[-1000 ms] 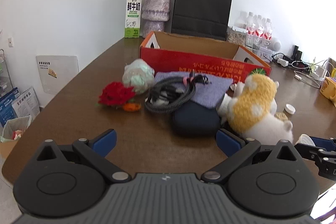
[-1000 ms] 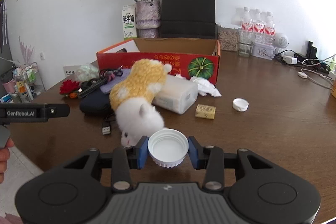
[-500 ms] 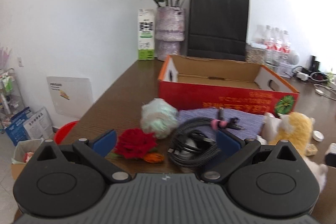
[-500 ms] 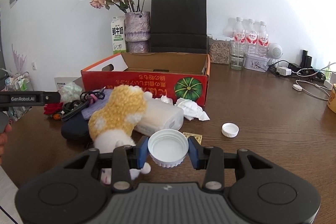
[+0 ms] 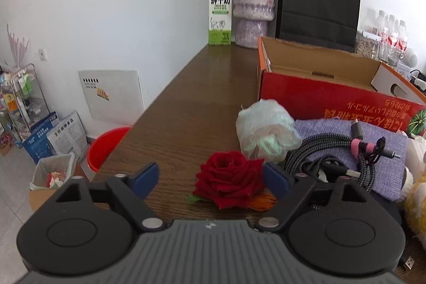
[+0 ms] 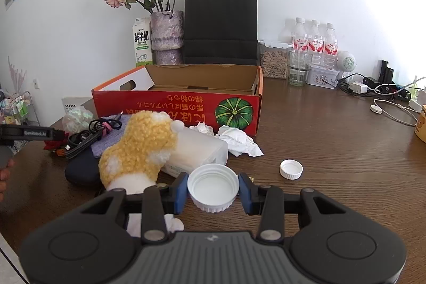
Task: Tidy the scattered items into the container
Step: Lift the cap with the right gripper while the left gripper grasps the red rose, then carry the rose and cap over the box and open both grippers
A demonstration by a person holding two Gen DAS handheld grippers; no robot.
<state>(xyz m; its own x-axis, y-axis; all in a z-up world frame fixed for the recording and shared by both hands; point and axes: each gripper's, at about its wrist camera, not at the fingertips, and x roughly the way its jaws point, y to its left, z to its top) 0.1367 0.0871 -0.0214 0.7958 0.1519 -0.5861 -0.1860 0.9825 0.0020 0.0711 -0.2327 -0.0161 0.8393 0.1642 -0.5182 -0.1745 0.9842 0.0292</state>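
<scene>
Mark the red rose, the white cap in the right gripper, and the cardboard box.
red rose [image 5: 229,182], left wrist view, petals' centre
white cap [image 6: 213,186], right wrist view, inner face
cardboard box [image 6: 186,105], right wrist view, red front wall

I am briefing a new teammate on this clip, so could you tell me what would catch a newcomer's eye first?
The open red cardboard box printed with a green pumpkin dominates the middle of the brown wooden table. Nearest the right camera, the right gripper is shut on a wide white plastic lid. In the left view, a deep red rose lies between the closing fingers of the left gripper, not yet pressed.
</scene>
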